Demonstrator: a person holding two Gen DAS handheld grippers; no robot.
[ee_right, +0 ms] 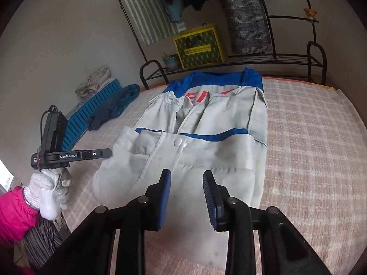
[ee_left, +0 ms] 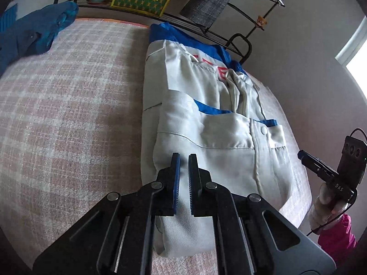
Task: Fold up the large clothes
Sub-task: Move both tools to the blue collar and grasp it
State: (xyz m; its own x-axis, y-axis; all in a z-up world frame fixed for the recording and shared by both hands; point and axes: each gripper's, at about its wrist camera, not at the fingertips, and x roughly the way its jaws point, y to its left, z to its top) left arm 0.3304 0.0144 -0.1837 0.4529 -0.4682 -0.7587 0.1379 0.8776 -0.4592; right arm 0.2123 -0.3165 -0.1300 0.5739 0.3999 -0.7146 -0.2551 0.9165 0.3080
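Observation:
A grey-white work jacket (ee_left: pixel 206 123) with blue trim and red letters lies folded lengthwise on a pink checked bed cover (ee_left: pixel 68 105). My left gripper (ee_left: pixel 184 160) hovers over the jacket's near hem, its jaws shut with nothing visibly pinched. The right wrist view shows the same jacket (ee_right: pixel 206 146) and the left gripper (ee_right: pixel 107 152) in a gloved hand (ee_right: pixel 50 192) at the jacket's left edge. My right gripper (ee_right: pixel 187 176) is open above the near hem, with nothing between its fingers. It also appears at the right edge as the right gripper (ee_left: pixel 302 154).
A dark blue garment (ee_left: pixel 34 36) lies bunched at the bed's far left corner. Behind the bed stands a black metal rack (ee_right: pixel 275 57) with a yellow-green box (ee_right: pixel 199 45), a potted plant (ee_right: pixel 170 60) and hanging clothes. A pink sleeve (ee_right: pixel 16 213) is at the left.

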